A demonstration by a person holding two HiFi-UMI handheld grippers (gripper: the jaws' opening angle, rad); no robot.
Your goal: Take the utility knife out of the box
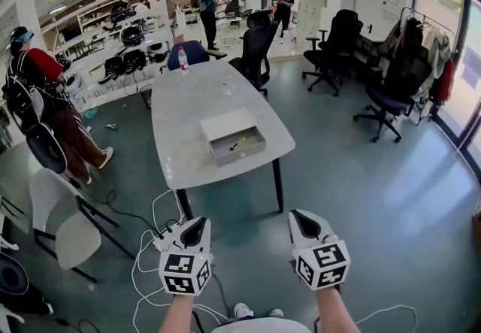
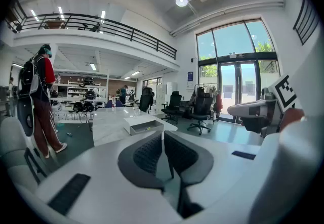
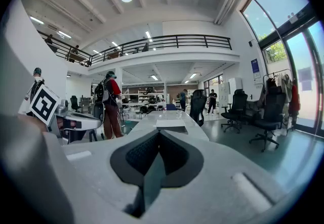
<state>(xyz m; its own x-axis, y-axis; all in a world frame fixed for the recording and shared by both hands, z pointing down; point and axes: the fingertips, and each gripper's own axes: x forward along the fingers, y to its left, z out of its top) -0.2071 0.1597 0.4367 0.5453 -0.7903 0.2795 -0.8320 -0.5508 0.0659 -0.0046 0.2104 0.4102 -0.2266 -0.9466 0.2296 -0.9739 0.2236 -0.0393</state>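
An open grey box (image 1: 234,143) stands near the close end of the long white table (image 1: 180,128), its pale lid (image 1: 225,124) leaning back behind it. A yellow and black utility knife (image 1: 237,143) lies inside. Both grippers hang well short of the table, over the floor. My left gripper (image 1: 201,222) has its jaws pressed together, empty, and so does my right gripper (image 1: 295,214). The left gripper view shows the dark pads (image 2: 152,152) meeting, with the box (image 2: 143,125) far ahead. The box (image 3: 170,126) is just as distant in the right gripper view, beyond closed pads (image 3: 169,154).
A bottle (image 1: 182,59) and a clear glass (image 1: 228,87) stand farther up the table. A white chair (image 1: 64,222) and loose cables (image 1: 150,264) lie left of me on the floor. A person in red (image 1: 45,113) stands left; black office chairs (image 1: 255,49) ring the far side.
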